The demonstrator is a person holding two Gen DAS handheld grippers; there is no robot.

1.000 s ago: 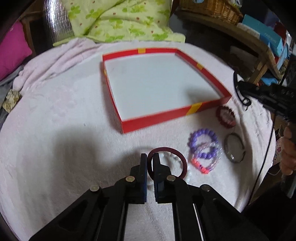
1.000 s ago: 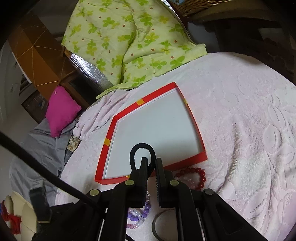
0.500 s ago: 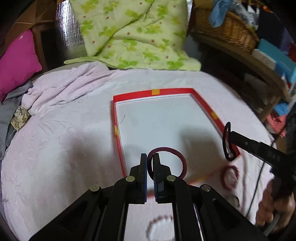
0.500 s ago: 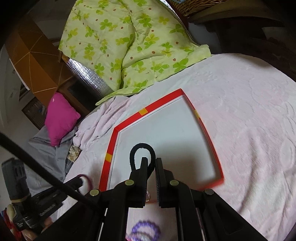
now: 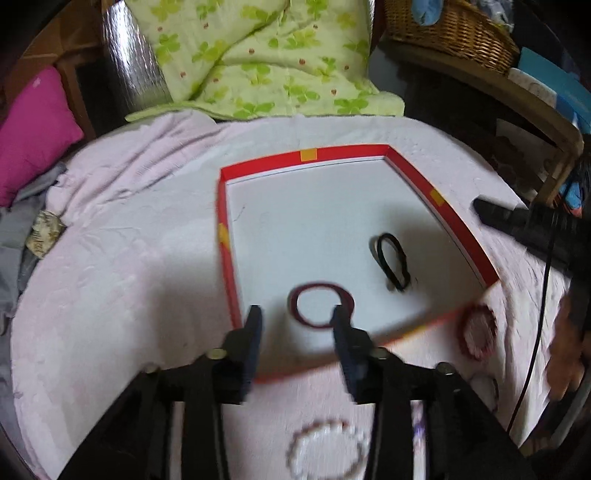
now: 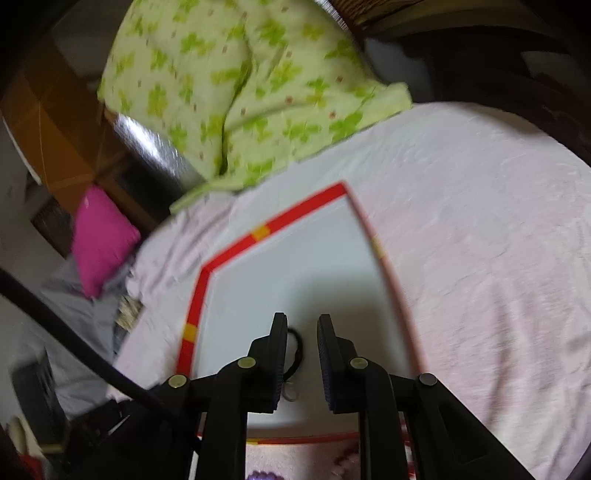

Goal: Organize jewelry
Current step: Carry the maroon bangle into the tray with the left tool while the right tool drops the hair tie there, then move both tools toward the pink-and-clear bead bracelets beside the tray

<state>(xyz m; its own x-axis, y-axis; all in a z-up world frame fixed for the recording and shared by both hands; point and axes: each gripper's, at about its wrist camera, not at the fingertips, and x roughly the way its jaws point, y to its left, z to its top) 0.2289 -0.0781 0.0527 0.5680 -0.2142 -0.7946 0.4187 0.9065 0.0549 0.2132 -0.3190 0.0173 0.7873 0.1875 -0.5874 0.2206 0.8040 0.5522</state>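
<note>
A red-rimmed tray (image 5: 413,173) with a white floor lies on the pink blanket; it also shows in the right wrist view (image 6: 295,216). A maroon hair tie (image 5: 319,304) lies flat in the tray's near part, and a black hair tie (image 5: 393,266) lies to its right. My left gripper (image 5: 297,319) is open and empty just above the maroon tie. My right gripper (image 6: 301,326) is open and empty over the tray, with the black hair tie (image 6: 295,349) partly hidden behind its left finger.
A dark red bead bracelet (image 5: 476,330) lies outside the tray's right corner, and a white bead bracelet (image 5: 327,448) lies near me. A green quilt (image 5: 258,55), a magenta cushion (image 5: 33,125) and a wicker basket (image 5: 450,29) lie behind.
Both grippers moved over the tray and opened. The maroon tie dropped from the left gripper and the black tie from the right; both now lie in the tray.
</note>
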